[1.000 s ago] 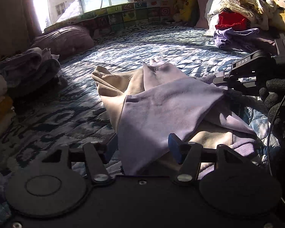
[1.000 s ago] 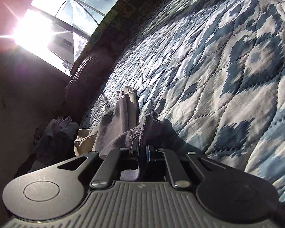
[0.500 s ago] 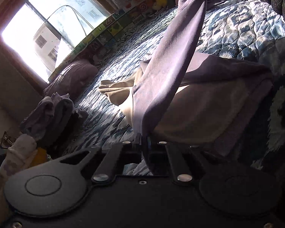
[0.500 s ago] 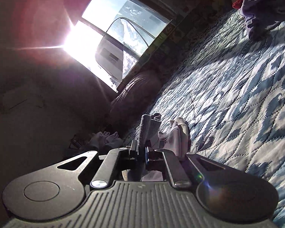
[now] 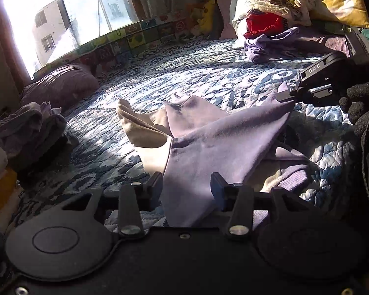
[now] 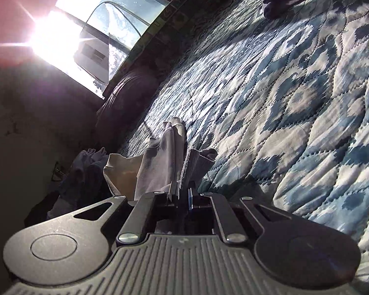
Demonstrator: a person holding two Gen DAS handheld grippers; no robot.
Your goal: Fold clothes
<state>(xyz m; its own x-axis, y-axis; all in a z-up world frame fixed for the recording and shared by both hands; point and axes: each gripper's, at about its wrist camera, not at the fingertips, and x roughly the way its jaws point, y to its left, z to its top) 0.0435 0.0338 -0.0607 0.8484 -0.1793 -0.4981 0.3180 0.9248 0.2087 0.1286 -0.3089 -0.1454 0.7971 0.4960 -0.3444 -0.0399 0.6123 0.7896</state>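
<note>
The bed (image 5: 209,73), spread with a blue-and-white quilt, serves as the folding surface — wide and flat enough to lay a garment out. Near its middle lies the lavender garment (image 5: 209,147) with a beige lining showing, one flap drawn up and across toward the right, likely so a fold can be laid over the rest. At the head of the bed sits an unfolded pile of clothes (image 5: 270,24), and a darker stack (image 5: 29,127) waits at the left edge. The right tool (image 6: 183,196) is clamped on a corner of the garment, holding that flap taut. The left tool (image 5: 187,186) stands wide, its jaws either side of the near edge — gripping nothing.
</note>
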